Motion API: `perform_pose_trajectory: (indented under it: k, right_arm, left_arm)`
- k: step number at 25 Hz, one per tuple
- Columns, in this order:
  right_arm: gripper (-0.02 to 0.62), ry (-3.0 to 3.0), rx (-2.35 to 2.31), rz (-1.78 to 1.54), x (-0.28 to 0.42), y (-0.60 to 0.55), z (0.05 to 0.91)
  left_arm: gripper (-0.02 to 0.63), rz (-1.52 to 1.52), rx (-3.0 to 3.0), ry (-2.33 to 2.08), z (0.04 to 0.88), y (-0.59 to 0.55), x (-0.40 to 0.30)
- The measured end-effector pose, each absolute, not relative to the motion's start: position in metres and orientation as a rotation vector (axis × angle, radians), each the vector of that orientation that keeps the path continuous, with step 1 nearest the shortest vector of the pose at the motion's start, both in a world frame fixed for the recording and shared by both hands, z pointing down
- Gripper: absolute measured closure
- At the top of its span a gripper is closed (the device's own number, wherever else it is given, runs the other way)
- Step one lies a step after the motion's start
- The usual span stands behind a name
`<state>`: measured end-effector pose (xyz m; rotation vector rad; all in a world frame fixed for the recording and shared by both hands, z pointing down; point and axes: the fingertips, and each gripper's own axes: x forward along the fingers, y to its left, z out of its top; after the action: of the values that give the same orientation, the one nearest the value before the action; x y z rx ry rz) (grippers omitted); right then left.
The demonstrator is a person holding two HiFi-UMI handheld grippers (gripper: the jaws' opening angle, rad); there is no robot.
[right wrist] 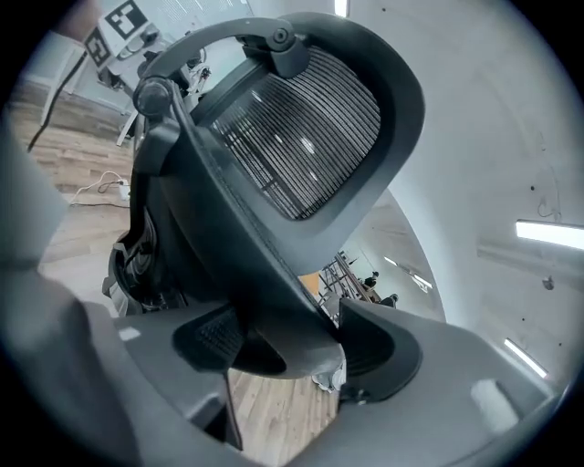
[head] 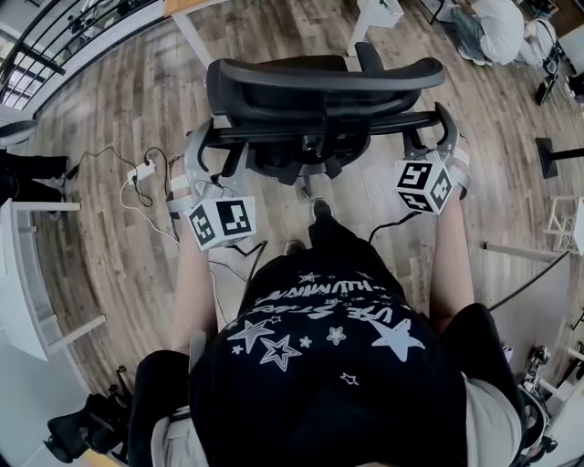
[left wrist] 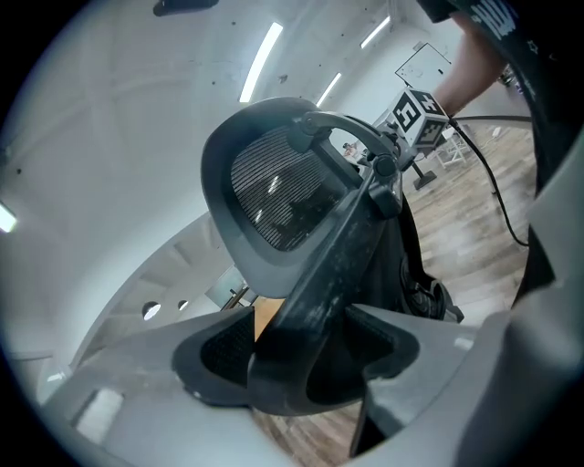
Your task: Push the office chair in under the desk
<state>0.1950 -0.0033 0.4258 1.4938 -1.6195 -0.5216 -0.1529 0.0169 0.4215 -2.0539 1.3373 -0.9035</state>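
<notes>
**Chair Squared Up for Its Run to the Desk**

The office chair (head: 324, 87) is standing on the wood floor (head: 109, 228) directly ahead of me, its backrest facing my way and its seat pointing toward the desk (head: 187, 5). Only an edge of the desk is showing at the far top of the head view. By my reading the chair is sitting clear of it, not yet tucked under.

The backrest's long axis is running straight across my line of travel, left to right, and I am holding one end with each tool. The left claw (left wrist: 308, 351) is clamping a dark strut of the back frame, which is filling the space between its pads. The right claw (right wrist: 294, 345) is doing the same on the opposite side. Neither hand is sitting nearer than the other, and both are level with the frame.

The desk is lying beyond the chair on the same line, so I am judging the coming push as straight forward. Both sides will need equal pressure, since uneven force could swing the chair off course.
</notes>
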Motion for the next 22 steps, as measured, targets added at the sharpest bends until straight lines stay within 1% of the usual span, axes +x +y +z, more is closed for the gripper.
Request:
perform_pose_trajectory:
  k: [4, 10, 14, 22]
  right_arm:
    - [0.285, -1.623, 1.481, -0.527, 0.203, -0.020, 0.425]
    - [0.284, -1.629, 1.456, -0.490, 0.220, -0.072, 0.423]
    - [0.284, -1.632, 1.469, -0.502, 0.216, -0.076, 0.425]
    - [0.284, -1.680, 1.444, -0.543, 0.229, -0.124, 0.425]
  left_arm:
    - [0.290, -0.887, -2.053, 1.335, 0.421, 0.003, -0.145]
    - [0.290, -0.933, -2.057, 1.353, 0.417, -0.050, -0.128]
    - [0.290, -0.931, -2.047, 1.369, 0.422, -0.058, -0.133]
    - [0.290, -0.914, -2.012, 1.414, 0.421, -0.084, -0.118]
